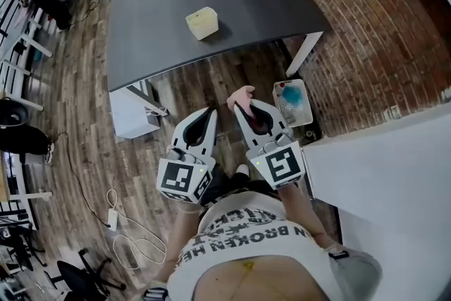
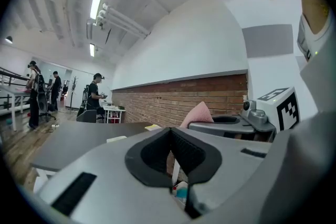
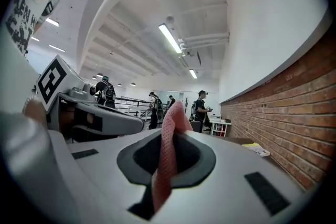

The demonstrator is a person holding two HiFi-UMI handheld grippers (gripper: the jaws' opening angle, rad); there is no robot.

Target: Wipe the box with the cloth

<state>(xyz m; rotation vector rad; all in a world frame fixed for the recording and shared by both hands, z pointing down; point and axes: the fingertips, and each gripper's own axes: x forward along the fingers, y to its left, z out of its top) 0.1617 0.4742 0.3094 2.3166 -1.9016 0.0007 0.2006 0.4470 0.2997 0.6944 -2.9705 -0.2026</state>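
Pale yellow rectangular box [image 1: 202,22] sits near the middle of the dark grey table [image 1: 162,17], well apart from both claws. Pink mesh cloth [image 3: 169,128] is pinched in the closed right claw [image 1: 246,109], one end poking past the tips. Left claw [image 1: 209,115] is shut tight with nothing in it. Both are level and side by side, short of the table's edge.

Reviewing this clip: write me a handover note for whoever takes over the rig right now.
Left hand-held gripper: shut, empty.
Right hand-held gripper: shut on the pink cloth.
Box: on the dark table, ahead of both grippers, neither touching it.
Done: cloth is in the grip.
Left: bring the cloth to the box and wipe it.
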